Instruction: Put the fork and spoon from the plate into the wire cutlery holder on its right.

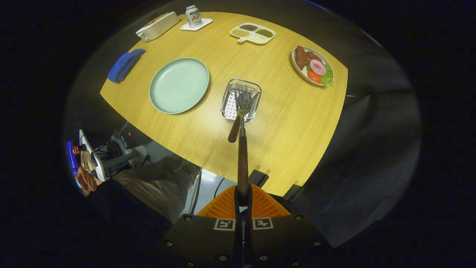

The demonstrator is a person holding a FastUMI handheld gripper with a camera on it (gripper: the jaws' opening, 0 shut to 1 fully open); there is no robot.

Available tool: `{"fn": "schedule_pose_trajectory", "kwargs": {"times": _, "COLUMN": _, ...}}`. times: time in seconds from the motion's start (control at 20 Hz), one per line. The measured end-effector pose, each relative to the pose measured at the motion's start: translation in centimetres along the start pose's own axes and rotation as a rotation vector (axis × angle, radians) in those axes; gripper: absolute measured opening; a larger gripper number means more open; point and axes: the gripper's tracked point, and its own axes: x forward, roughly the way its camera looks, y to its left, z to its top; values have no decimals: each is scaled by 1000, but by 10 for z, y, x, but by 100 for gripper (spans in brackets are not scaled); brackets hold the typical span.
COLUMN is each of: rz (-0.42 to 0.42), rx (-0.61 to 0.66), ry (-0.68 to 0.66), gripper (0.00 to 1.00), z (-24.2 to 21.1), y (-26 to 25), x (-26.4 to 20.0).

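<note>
Tongs [243,201] pinching the brown handle of the fork [243,149], both fingers pressing on its end, holding it out ahead with the tines [243,97] hanging over the wire cutlery holder [241,100]. Hanging well above the wooden table [282,123], looking down on it. Second brown handle [234,131] leaning out over the near rim of the holder, just left of the fork's shaft, likely the spoon, bowl end too hidden to tell. Holder sitting just right of the pale green plate [179,85], plate lying bare. Beyond, resting on the table: blue cloth [124,65] near the left edge, white box [157,25] and a can [193,16] on a white coaster [196,25] at the far side, divided dish of grains [253,33], plate of play food [311,66] off to the right. Below the table edge, a person's trouser leg [156,186] and a hand [86,180] showing beside some equipment and cables [108,152].
</note>
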Motion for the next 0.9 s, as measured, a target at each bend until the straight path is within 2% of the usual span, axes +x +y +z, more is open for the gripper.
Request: {"fn": "schedule_pose_trajectory", "kwargs": {"times": 0.9, "rz": -18, "rx": -190, "ry": 270, "gripper": 2, "z": 47, "y": -20, "x": 36}}
